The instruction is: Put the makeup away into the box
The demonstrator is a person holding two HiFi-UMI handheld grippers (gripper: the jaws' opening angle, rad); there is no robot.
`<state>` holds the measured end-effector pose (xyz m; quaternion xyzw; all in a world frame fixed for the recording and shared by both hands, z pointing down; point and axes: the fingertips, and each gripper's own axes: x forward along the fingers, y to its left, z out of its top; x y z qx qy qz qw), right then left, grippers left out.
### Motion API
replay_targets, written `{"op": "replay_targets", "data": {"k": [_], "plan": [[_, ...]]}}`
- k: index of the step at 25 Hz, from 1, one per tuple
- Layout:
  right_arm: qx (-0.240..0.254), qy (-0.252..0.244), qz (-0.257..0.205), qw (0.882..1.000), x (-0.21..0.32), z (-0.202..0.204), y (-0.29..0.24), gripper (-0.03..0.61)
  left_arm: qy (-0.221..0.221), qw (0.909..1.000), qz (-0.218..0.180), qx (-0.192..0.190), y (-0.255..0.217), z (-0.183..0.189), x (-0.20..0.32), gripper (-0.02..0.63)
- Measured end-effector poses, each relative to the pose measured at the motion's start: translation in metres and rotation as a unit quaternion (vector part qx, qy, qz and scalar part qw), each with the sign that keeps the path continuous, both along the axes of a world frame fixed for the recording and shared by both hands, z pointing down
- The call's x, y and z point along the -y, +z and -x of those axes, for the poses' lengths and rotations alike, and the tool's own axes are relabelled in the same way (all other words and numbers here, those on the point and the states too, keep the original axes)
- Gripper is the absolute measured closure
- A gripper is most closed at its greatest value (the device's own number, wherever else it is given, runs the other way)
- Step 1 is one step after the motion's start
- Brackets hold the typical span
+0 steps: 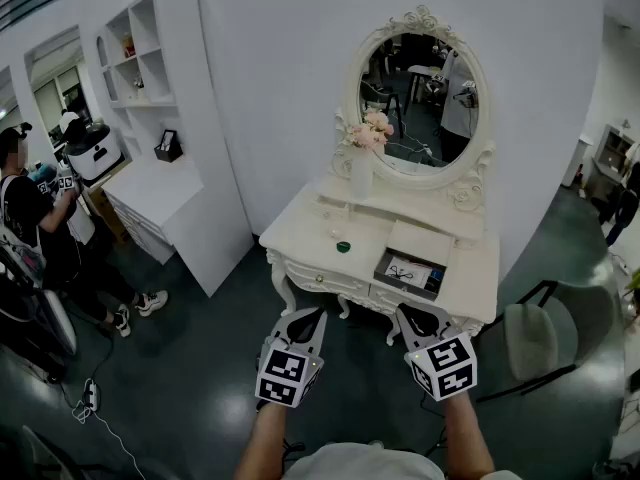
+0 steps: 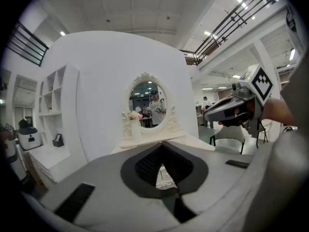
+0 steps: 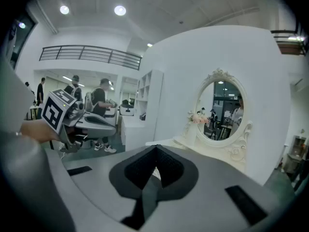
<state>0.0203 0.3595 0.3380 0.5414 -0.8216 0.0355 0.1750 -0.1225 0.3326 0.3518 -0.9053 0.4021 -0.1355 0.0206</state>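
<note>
Both tools are held out low in front of the person, well short of the white dressing surface (image 1: 472,268) and touching nothing.

Left tool (image 1: 308,314) – jaws narrow, tips together, nothing between them; its own view shows the same (image 2: 161,144).

Right tool (image 1: 410,312) – jaws also closed to the tips and empty, confirmed in its own view (image 3: 155,148). The two tools are side by side, apart from each other, both tipped slightly down toward the surface.

The box (image 1: 383,268) is a grey open tray on the right half of the surface, near its front edge, with dark bits inside that are too small to name. A small green item (image 1: 343,246) lies on the surface just left of the box, apart from it; whether it is makeup I cannot tell.

At the far side of the surface are an oval mirror (image 1: 420,93) in an ornate white frame and, at its left, a white vase (image 1: 361,176) with pink flowers (image 1: 372,128).

A chair (image 1: 545,328) stands to the right of the surface. Shelves (image 1: 140,58) are at far left, with a person (image 1: 30,228) standing near them.
</note>
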Motion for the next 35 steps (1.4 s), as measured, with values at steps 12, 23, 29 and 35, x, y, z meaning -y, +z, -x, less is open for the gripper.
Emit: {"op": "replay_targets", "data": {"k": [12,23,29,35], "plan": [[0.066,0.042,-0.022,0.997,-0.005,0.024,0.0,0.577,0.026,0.9996,0.015,0.001,0.013,0.031,-0.008,0.609],[0.06,0.03,-0.026,0.997,0.042,0.027,0.012,0.577,0.018,0.9996,0.019,0.008,0.03,0.032,0.037,0.607],[0.073,-0.008,-0.016,0.997,0.105,0.02,0.021,0.577,-0.004,0.9997,0.018,0.013,0.037,0.025,0.1,0.609],[0.067,-0.017,-0.001,0.998,0.177,-0.007,0.026,0.577,-0.01,0.9993,0.03,0.02,0.042,-0.008,0.166,0.611]]}}
